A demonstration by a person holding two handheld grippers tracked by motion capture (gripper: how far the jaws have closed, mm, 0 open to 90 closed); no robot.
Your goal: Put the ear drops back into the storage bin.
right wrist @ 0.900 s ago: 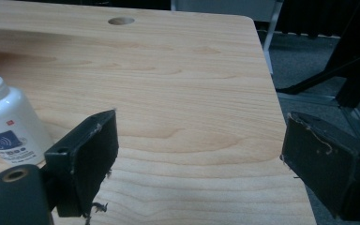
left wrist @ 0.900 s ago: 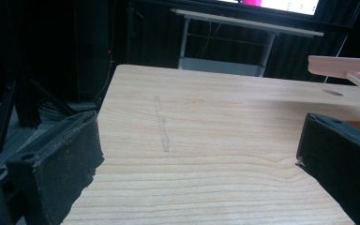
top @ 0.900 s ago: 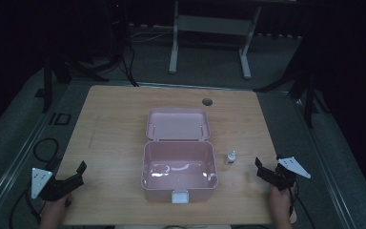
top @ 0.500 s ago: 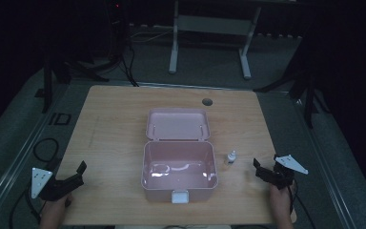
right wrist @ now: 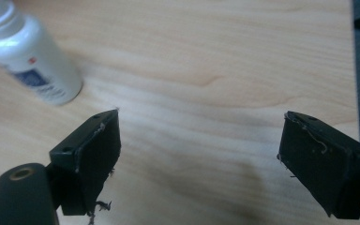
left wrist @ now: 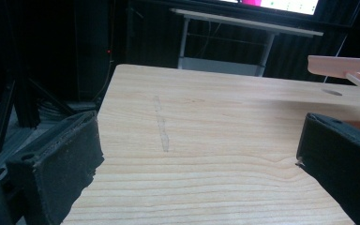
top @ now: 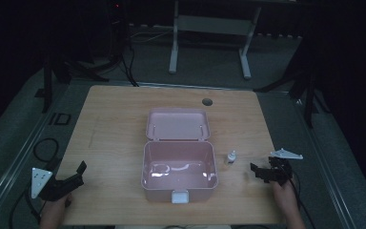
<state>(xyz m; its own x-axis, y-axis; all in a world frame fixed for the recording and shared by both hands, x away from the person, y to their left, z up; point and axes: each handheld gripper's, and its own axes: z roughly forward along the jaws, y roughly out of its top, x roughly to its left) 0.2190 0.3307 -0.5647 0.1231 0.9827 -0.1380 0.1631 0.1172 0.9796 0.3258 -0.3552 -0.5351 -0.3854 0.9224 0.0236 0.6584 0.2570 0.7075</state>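
A pink box (top: 178, 171) stands open in the middle of the wooden table (top: 114, 129), its lid (top: 177, 124) laid back behind it. A small white bottle (top: 231, 157) stands upright just right of the box, and appears at the top left of the right gripper view (right wrist: 30, 56). My right gripper (top: 259, 171) hovers low over the table right of the bottle, jaws wide open (right wrist: 199, 140) and nothing between them. At the table's front left corner my left gripper (top: 76, 174) is open too (left wrist: 197, 150), over bare wood.
A round hole (top: 207, 101) sits in the table near its far edge. Cables (top: 43, 148) lie on the floor at the left. A white desk frame (top: 209, 28) and dark stands rise beyond the table.
My right gripper has crept left and slightly forward toward the bottle. The left gripper and the box have stayed put.
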